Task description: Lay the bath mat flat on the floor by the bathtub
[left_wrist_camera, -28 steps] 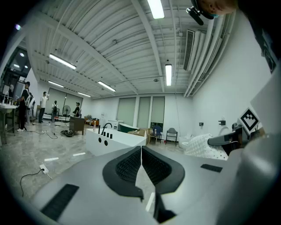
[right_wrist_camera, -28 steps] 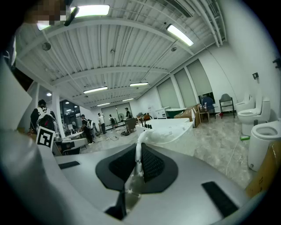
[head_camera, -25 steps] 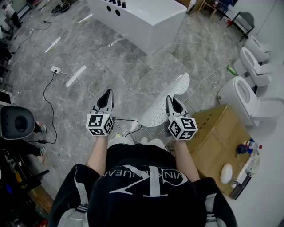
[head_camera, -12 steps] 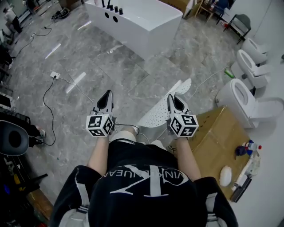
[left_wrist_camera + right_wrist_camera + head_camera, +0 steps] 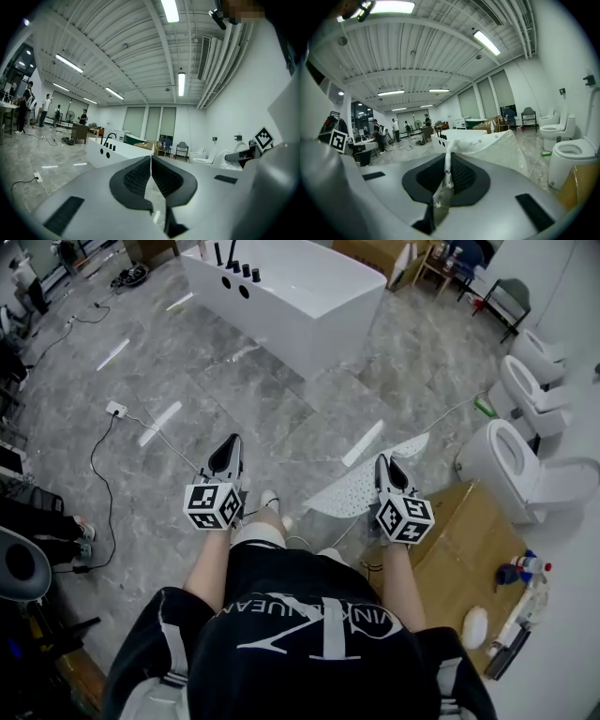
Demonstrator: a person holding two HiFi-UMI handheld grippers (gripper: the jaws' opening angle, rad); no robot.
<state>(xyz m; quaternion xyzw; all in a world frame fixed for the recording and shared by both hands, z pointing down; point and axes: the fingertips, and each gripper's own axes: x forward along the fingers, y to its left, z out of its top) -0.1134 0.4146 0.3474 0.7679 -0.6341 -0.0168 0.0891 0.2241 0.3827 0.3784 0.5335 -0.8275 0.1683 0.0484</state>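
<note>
The right gripper (image 5: 383, 465) is clenched on an edge of the mat (image 5: 349, 493). Its own view shows the white, hole-dotted sheet pinched thin between the pads, with the jaws nearly together. From that grip the mat fans out ahead of the gripper and across toward the left gripper (image 5: 233, 442). It looks to be off the floor, though I can't tell whether its far edge touches down.

Holding it by one edge seems to be a carrying grip, one that lets the sheet hang loose instead of bunching. The tub (image 5: 291, 287) stands well ahead of both grippers, so I'd say the mat hasn't reached its spot and nothing is laid yet.

The left gripper is closed on nothing, its pads meeting with only floor and the tub beyond them. It hangs level with the right one, apart from the mat, probably kept free to take a second edge when the sheet gets spread flat. A cardboard box (image 5: 466, 526) sits just under and right of the right gripper.
</note>
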